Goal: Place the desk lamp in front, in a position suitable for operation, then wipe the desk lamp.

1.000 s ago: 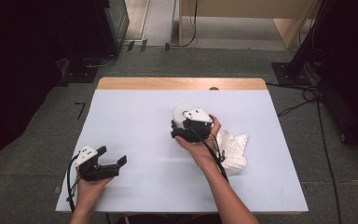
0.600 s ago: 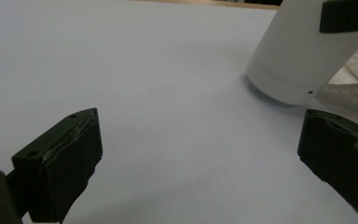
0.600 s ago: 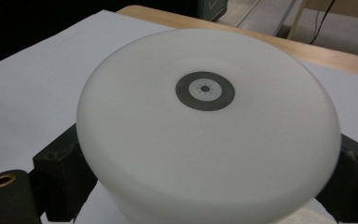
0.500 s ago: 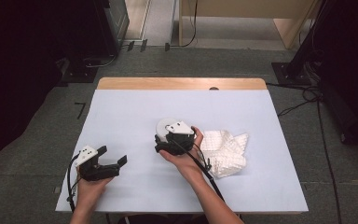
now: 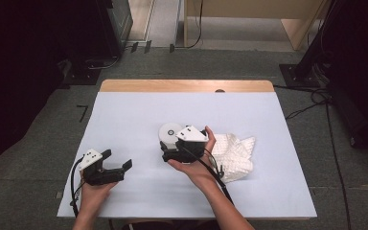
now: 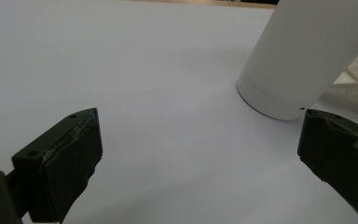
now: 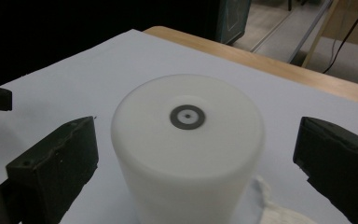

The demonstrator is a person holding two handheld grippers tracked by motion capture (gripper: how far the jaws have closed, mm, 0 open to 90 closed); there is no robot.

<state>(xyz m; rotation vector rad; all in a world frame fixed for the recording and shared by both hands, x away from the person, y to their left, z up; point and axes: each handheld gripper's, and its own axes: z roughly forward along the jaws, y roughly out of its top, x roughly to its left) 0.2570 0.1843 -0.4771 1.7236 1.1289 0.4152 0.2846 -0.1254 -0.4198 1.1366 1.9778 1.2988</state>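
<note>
We see white cylinder [image 7: 187,144] upright on table [image 5: 124,110], cloth [image 5: 235,155] just beside it. Right gripper [image 7: 196,154] jaws just opened wider, cylinder between, untouched. Left gripper [image 5: 117,160] jaws spread, near cylinder.

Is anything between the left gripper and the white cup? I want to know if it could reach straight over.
Nothing visible does. Bare table cover lies between the left gripper and the white cup. The right gripper stands open around the cup, its jaws clear of its sides.

A white cylinder [image 7: 187,154] stands upright on the table [image 7: 98,65] between open tongs [image 7: 193,158], untouched.
</note>
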